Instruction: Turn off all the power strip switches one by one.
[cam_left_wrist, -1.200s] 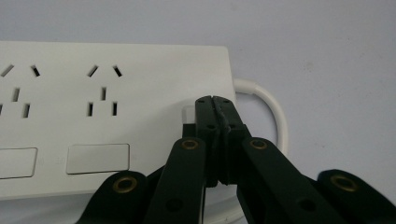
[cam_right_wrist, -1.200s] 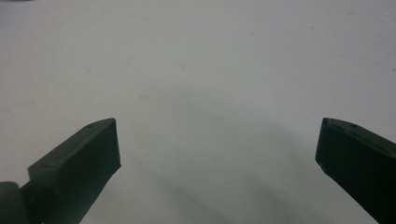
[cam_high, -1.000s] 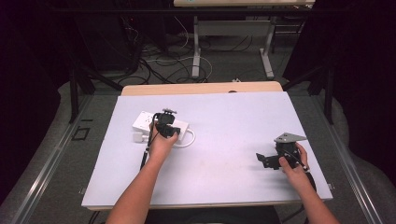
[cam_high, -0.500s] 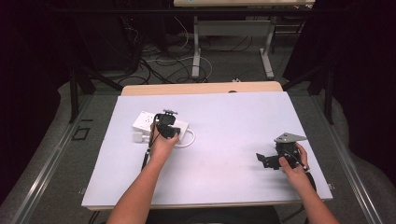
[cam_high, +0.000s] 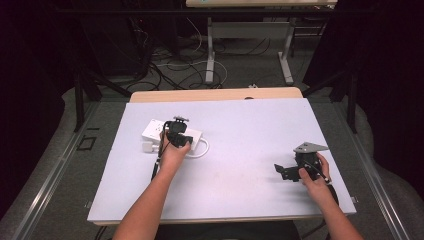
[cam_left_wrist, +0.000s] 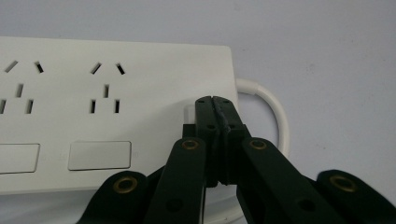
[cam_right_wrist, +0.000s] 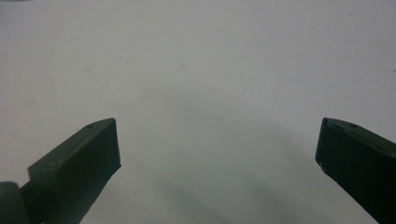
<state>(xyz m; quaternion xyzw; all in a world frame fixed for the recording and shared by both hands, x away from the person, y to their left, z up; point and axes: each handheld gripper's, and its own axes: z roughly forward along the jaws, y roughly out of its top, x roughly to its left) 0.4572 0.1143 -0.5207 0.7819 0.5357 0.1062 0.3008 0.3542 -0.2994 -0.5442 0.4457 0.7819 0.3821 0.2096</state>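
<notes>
A white power strip (cam_high: 152, 130) (cam_left_wrist: 116, 70) lies flat on the left part of the pale table (cam_high: 240, 125). Its white cable (cam_high: 202, 149) (cam_left_wrist: 280, 116) loops out from its right end. My left gripper (cam_high: 176, 129) (cam_left_wrist: 215, 100) is shut with nothing between its jaws. Its tips rest on the strip's top face near the cable end, beside the last socket. My right gripper (cam_high: 281, 170) (cam_right_wrist: 217, 149) hovers low over bare table at the right, open wide and empty.
A small white block (cam_high: 146, 146) lies by the strip's near left corner. A wooden board edge (cam_high: 215, 95) borders the table's far side. Desk legs and loose cables (cam_high: 200, 65) sit on the floor beyond.
</notes>
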